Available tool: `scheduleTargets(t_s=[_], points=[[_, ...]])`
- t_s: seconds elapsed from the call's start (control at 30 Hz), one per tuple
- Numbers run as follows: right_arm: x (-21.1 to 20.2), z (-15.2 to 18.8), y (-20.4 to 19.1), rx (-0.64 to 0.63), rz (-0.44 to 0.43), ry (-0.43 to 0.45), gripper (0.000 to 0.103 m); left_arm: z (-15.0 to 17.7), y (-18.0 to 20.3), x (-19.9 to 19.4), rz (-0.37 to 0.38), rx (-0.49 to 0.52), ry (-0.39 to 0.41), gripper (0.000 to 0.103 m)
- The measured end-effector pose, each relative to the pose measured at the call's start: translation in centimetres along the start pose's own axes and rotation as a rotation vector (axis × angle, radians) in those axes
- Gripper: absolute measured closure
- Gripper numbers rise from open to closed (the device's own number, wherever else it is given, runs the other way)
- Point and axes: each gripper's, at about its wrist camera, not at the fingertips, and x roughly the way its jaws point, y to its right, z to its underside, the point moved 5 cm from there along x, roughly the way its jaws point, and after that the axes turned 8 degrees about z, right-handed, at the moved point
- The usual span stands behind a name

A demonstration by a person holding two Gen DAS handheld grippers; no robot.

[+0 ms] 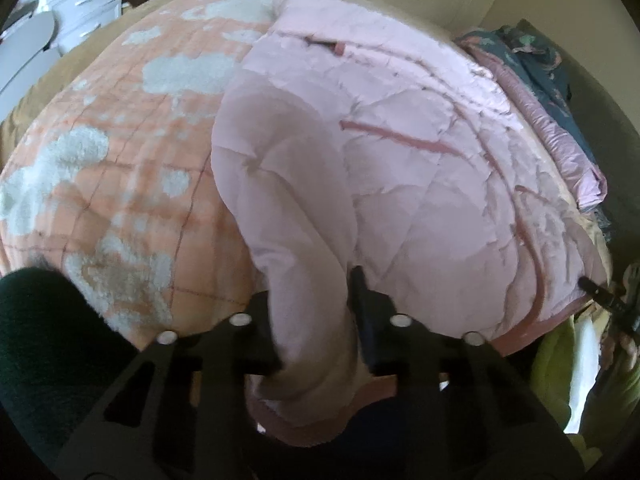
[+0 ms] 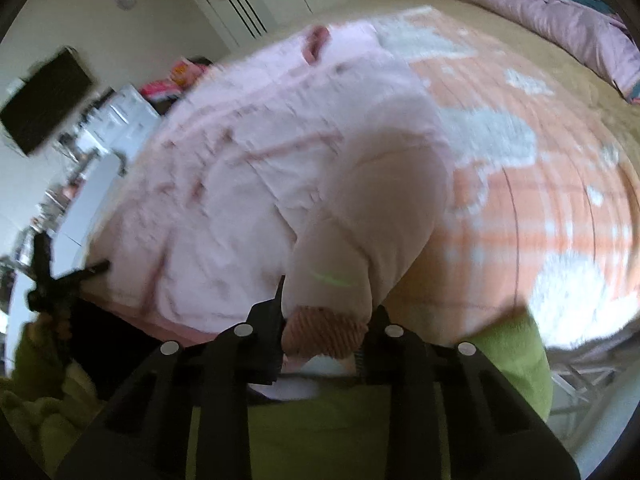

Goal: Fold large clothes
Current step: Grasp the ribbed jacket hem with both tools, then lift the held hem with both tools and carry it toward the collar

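Jacket: pink quilted jacket (image 1: pixel 400 184) is lying spread on the orange blanket (image 1: pixel 120 184), stretching ahead of both grippers
Left gripper: left gripper (image 1: pixel 320 312) is clamping a pink sleeve (image 1: pixel 296 240) between its fingers
Right gripper: right gripper (image 2: pixel 324 320) is pinching the ribbed cuff (image 2: pixel 324 330) of the other sleeve, blurred
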Motion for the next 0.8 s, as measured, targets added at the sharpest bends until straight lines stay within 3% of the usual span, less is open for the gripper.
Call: scheduleTargets(t_s=[0.23,0.8], points=[[-2.4,-4.0,-1.3,0.007,-0.102,0.105,0.079,-2.4,1.7,-1.9,0.046,0.036,0.08,0.093],[-5.1,-10.7,-2.9,0.024,-0.11,0.262,0.079,-9.5,4.3,-4.6,0.093,0.105,0.239,0.094]])
